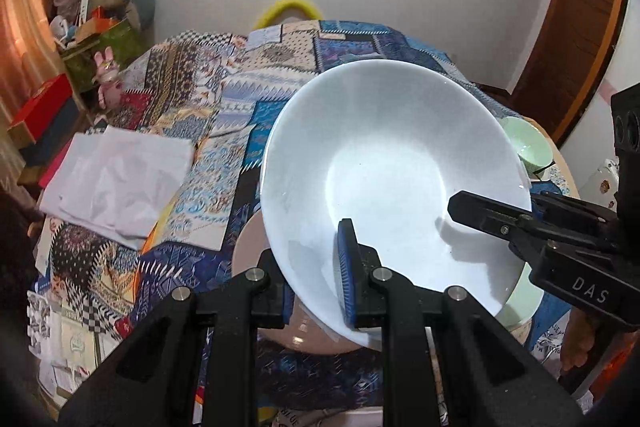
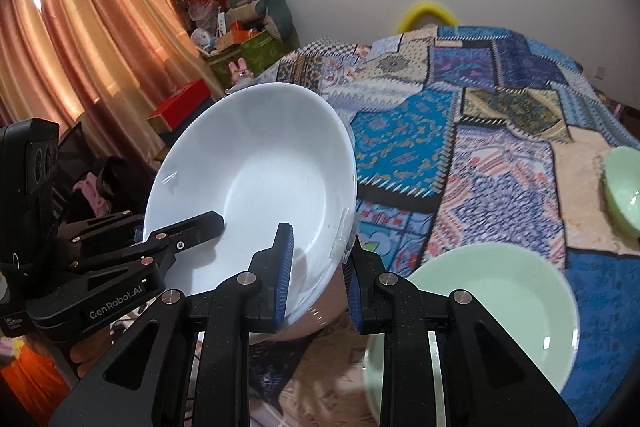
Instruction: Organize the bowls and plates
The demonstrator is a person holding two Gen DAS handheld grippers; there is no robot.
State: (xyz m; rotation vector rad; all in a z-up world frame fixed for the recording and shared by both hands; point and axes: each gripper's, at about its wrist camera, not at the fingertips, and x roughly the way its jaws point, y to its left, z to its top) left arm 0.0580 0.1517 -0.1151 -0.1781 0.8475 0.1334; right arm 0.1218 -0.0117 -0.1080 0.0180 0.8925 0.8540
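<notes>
Both hand-held grippers clamp the same white bowl: my left hand-held gripper (image 1: 316, 275) pinches its near rim, one blue-padded finger inside the bowl and one outside, and my right hand-held gripper (image 2: 318, 279) bites the rim the same way from the other side. I hold the white bowl (image 1: 394, 171) tilted and lifted off the table (image 1: 240, 99), which is covered by a patchwork cloth. Just under it sits a pink plate (image 1: 248, 251), partly hidden by the bowl. In the right wrist view a pale green plate (image 2: 504, 311) lies on the table right beside my right hand-held gripper, and a small green bowl (image 2: 624, 187) stands farther off at the table's right edge. White crumpled paper (image 1: 116, 179) lies on the cloth to the left.
</notes>
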